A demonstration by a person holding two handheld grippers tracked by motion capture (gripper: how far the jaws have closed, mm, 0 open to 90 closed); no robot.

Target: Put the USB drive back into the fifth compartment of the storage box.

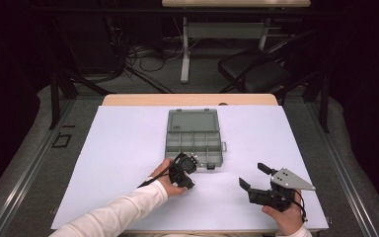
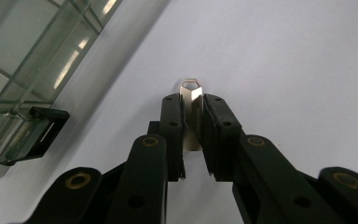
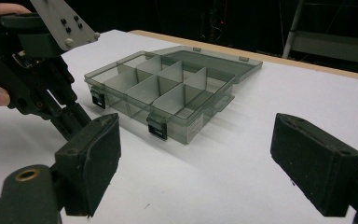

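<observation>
L gripper (image 2: 192,135): jaws clamped on small metal clip (image 2: 191,100), beside open compartment box (image 1: 194,140). R gripper (image 3: 205,163): jaws wide apart, nothing between.

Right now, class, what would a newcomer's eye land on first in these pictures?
First, the open smoky-grey plastic compartment box at the middle of the white table, lid folded back. Next, the left tongs just in front of it, shut on a small silver metal clip-like piece. Then the right tongs, open wide near the table's front right.
</observation>
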